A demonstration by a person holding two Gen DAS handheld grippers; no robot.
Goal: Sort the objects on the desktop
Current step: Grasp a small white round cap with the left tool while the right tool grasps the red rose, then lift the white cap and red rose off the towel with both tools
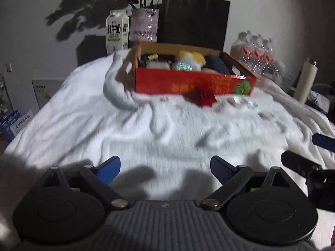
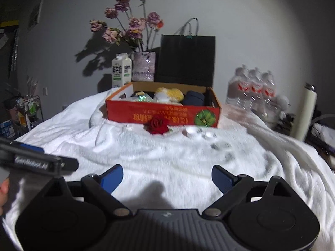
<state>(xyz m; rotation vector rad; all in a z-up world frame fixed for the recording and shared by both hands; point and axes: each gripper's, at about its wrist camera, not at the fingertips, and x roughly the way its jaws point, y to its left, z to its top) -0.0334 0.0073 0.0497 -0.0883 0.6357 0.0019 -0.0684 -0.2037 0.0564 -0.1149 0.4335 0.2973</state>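
White cloth (image 2: 146,156) lies rumpled, bare between both grippers and the red box (image 2: 163,113). Left gripper (image 1: 165,167) and right gripper (image 2: 167,177) jaws wide, empty. Rose (image 2: 157,124) touches the box front; small white items (image 2: 199,133) beside it are blurred.

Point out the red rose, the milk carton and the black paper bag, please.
red rose (image 2: 157,123): right wrist view, middle of the bloom.
milk carton (image 2: 121,71): right wrist view, front face.
black paper bag (image 2: 187,58): right wrist view, front panel.
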